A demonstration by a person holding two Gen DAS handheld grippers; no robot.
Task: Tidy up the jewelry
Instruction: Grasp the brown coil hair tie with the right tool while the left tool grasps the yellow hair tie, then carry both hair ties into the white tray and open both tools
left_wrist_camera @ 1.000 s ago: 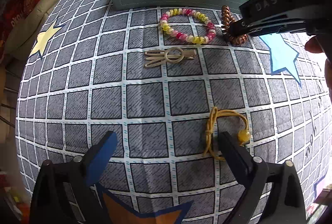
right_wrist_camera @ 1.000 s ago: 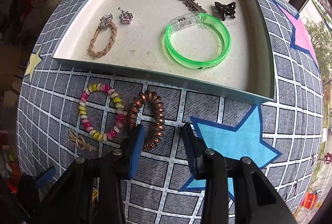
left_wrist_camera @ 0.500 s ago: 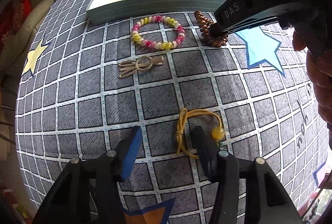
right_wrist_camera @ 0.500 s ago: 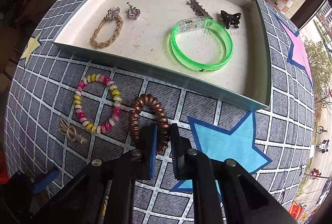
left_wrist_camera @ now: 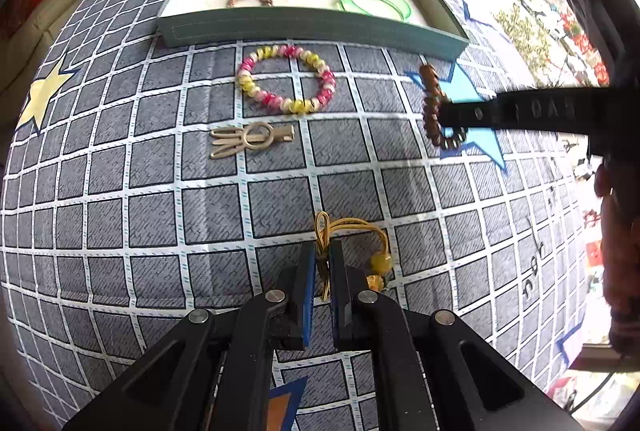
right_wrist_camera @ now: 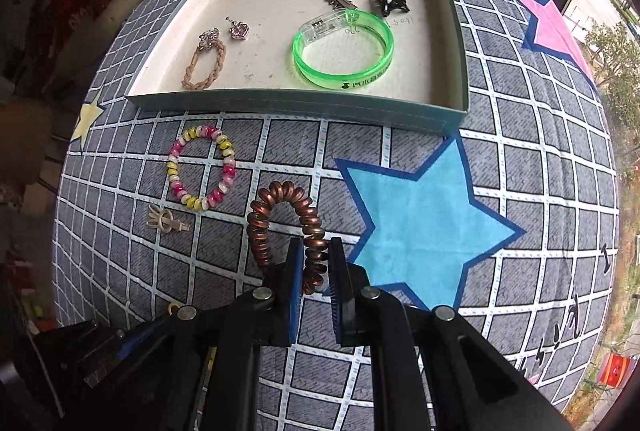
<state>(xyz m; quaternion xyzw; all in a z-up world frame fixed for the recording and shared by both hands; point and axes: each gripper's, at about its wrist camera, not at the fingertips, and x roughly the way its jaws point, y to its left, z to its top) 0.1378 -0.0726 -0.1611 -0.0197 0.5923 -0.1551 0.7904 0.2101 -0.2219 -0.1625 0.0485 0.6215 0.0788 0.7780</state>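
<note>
Jaws of our left gripper (left_wrist_camera: 320, 271) pinch the yellow hair tie (left_wrist_camera: 352, 231) low on the checked cloth (left_wrist_camera: 120, 191). Our right gripper (right_wrist_camera: 314, 263) clamps the copper coil tie (right_wrist_camera: 280, 207) beside the blue star (right_wrist_camera: 420, 215). Bead bracelet (right_wrist_camera: 202, 167) and hair clip (left_wrist_camera: 248, 140) lie before the tray (right_wrist_camera: 280, 107).

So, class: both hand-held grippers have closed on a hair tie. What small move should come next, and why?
Probably carry the copper spiral hair tie forward over the tray's near wall and release it inside. The right hand-held gripper already pinches it, apparently lifted off the cloth, and the tray lies just ahead. The left hand-held gripper can follow with the yellow hair tie.
</note>
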